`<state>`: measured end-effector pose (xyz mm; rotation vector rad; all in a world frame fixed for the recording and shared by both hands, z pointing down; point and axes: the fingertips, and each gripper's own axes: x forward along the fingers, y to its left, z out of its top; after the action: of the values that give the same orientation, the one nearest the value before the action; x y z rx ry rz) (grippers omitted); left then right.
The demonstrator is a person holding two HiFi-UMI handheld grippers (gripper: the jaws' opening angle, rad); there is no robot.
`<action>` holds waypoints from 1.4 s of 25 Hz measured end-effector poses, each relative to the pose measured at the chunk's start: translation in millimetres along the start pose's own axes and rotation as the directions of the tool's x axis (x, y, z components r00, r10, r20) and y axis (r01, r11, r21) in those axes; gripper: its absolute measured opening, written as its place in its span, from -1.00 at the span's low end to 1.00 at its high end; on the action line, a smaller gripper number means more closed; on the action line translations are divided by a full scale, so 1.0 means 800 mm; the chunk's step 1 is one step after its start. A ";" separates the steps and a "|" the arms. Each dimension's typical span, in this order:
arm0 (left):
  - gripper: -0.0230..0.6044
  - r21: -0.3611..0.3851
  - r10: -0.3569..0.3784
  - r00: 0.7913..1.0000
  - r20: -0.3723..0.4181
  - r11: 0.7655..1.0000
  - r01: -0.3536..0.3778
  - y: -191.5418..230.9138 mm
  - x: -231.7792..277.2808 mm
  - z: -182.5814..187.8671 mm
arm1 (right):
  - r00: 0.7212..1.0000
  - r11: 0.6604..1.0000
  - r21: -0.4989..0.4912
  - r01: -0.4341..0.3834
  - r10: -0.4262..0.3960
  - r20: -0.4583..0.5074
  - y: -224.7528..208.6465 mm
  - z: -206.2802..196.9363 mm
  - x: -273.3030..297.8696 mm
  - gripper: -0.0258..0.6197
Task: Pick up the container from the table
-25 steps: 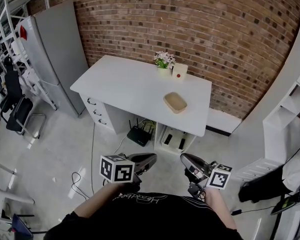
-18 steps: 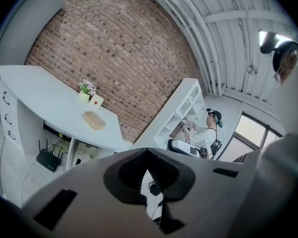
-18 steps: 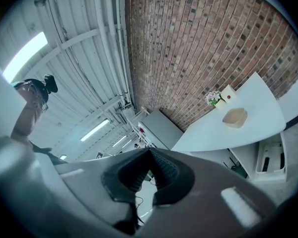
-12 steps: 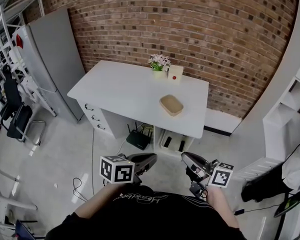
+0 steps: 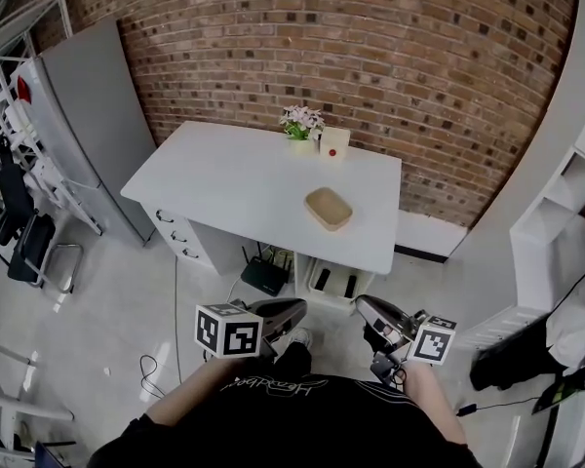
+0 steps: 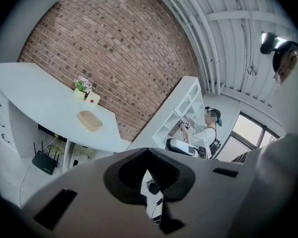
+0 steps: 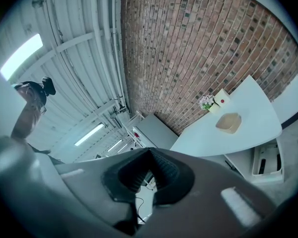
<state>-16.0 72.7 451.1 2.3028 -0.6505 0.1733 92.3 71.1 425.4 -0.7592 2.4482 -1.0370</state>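
Note:
A tan, shallow container (image 5: pixel 329 209) lies on the white table (image 5: pixel 234 178), near its right end; nothing touches it. It also shows as the container (image 6: pixel 90 121) in the left gripper view and the container (image 7: pixel 229 122) in the right gripper view. My left gripper (image 5: pixel 285 311) and right gripper (image 5: pixel 371 310) are held low in front of my body, over the floor and well short of the table. Both have their jaws together with nothing between them, as seen at the left gripper (image 6: pixel 148 153) and the right gripper (image 7: pixel 149 152).
A small flower pot (image 5: pixel 300 125) and a white card with a red dot (image 5: pixel 332 143) stand at the table's back edge by the brick wall. A router (image 5: pixel 264 276) sits under the table. A grey cabinet (image 5: pixel 97 115) stands left, white shelves (image 5: pixel 565 203) right, where a person (image 6: pixel 208 128) stands.
The table has slid a little left and lower in the head view as I walk toward it. Both grippers keep their pose and stay shut.

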 end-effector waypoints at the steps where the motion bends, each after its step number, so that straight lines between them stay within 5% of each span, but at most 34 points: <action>1: -0.92 -0.002 -0.004 1.000 -0.003 1.000 0.004 0.004 0.003 0.003 | 1.000 1.000 0.002 0.007 -0.007 0.002 -0.004 0.003 0.002 -0.91; 35: -0.92 -0.089 -0.079 0.994 -0.077 0.993 0.072 0.208 0.155 0.197 | 0.990 0.990 0.042 0.135 -0.136 0.037 -0.205 0.156 0.162 -0.91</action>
<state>-2.3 -186.3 476.2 2.2218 -0.5192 0.1980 110.2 -170.7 448.3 -0.9352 2.3635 -1.1049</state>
